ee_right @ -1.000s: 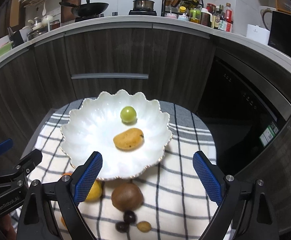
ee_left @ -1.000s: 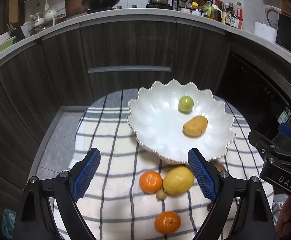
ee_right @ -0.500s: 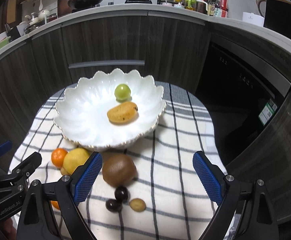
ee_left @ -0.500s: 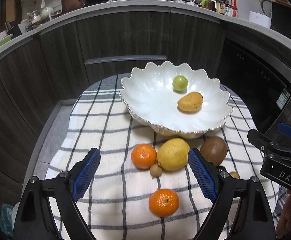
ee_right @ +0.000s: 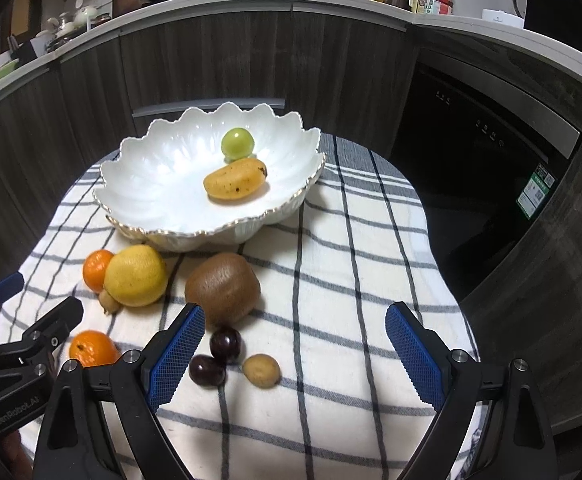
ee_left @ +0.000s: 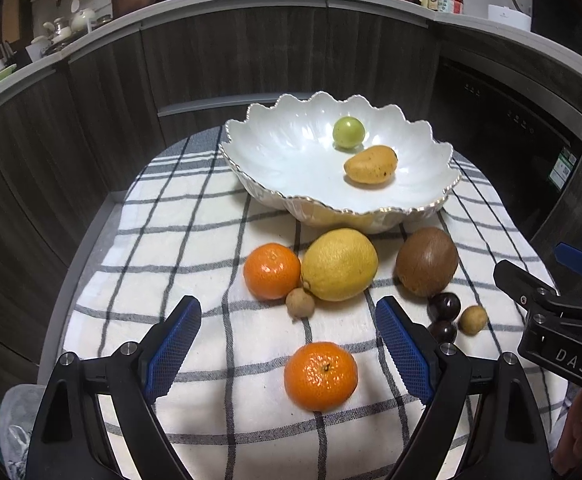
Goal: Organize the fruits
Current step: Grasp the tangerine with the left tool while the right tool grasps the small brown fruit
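Observation:
A white scalloped bowl (ee_left: 291, 160) (ee_right: 159, 184) holds a green fruit (ee_left: 348, 132) (ee_right: 237, 142) and a small mango (ee_left: 370, 165) (ee_right: 235, 180). On the checked cloth lie two oranges (ee_left: 272, 271) (ee_left: 320, 376), a lemon (ee_left: 339, 264) (ee_right: 135, 275), a kiwi (ee_left: 427, 267) (ee_right: 222, 288), two dark cherries (ee_right: 225, 341) (ee_right: 207, 370) and two small tan fruits (ee_left: 299, 303) (ee_right: 261, 370). My left gripper (ee_left: 287, 352) is open and empty, the near orange between its fingers. My right gripper (ee_right: 293, 354) is open and empty over the cherries.
The checked cloth (ee_right: 331, 248) covers a small round table. Dark cabinet fronts (ee_left: 251, 64) curve behind it, with a dishwasher (ee_right: 483, 136) to the right. The counter above carries a wok, pots and bottles.
Both grippers have drawn back and lower toward the near edge. The bowl now sits farther off and the loose fruit on the cloth has come into full view. Both stay open.

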Action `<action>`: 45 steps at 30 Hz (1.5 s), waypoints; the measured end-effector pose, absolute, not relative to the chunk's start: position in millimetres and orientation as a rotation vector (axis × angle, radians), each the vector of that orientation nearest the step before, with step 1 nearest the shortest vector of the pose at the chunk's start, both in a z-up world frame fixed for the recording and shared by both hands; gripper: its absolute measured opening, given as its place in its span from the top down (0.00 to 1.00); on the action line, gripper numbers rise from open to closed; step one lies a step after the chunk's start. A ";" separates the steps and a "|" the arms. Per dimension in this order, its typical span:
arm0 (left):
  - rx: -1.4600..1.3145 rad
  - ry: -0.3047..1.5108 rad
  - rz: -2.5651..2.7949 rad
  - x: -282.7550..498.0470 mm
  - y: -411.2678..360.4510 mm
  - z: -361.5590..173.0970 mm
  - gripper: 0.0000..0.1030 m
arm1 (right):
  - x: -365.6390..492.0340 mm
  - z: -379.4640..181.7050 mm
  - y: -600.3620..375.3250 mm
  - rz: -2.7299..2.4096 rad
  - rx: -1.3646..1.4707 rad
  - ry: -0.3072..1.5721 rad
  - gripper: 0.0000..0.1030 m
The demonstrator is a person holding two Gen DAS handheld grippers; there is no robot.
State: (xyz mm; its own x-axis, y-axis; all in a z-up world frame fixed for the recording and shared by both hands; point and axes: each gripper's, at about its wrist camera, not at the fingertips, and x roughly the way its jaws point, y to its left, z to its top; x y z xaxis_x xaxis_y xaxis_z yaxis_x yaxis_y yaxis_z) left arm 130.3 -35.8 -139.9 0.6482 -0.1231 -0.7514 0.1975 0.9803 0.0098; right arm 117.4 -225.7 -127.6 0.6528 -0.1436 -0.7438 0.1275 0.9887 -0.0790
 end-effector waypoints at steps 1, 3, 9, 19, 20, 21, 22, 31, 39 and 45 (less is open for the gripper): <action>0.107 0.849 -0.183 129.3 -37.8 -143.8 0.14 | 115.9 -129.5 -226.0 -0.158 -0.023 0.845 0.10; 0.123 0.856 -0.185 127.7 -40.7 -149.2 0.14 | 112.4 -134.9 -227.1 -0.168 -0.025 0.845 0.10; 0.136 0.879 -0.190 126.2 -45.6 -162.2 0.16 | 105.2 -149.6 -231.4 -0.183 -0.025 0.854 0.10; 0.152 0.928 -0.204 124.8 -49.3 -180.5 0.28 | 105.5 -164.6 -237.5 -0.211 -0.029 0.876 0.10; 0.153 0.932 -0.206 125.0 -49.9 -181.6 0.28 | 105.6 -165.4 -238.1 -0.216 -0.029 0.878 0.10; 0.155 0.937 -0.208 125.2 -50.5 -183.2 0.29 | 106.1 -166.9 -238.8 -0.216 -0.029 0.881 0.10; 0.158 0.943 -0.209 125.3 -50.9 -184.8 0.31 | 106.9 -168.8 -239.1 -0.214 -0.029 0.887 0.10; 0.148 0.978 -0.215 127.4 -48.7 -194.5 0.36 | 112.9 -183.5 -236.2 -0.166 -0.026 0.925 0.20; 0.125 0.988 -0.221 128.3 -47.9 -195.9 0.38 | 117.8 -189.2 -229.6 -0.120 -0.018 0.934 0.29; 0.127 0.985 -0.236 127.0 -50.2 -194.7 0.46 | 118.9 -189.5 -227.5 -0.092 -0.008 0.931 0.39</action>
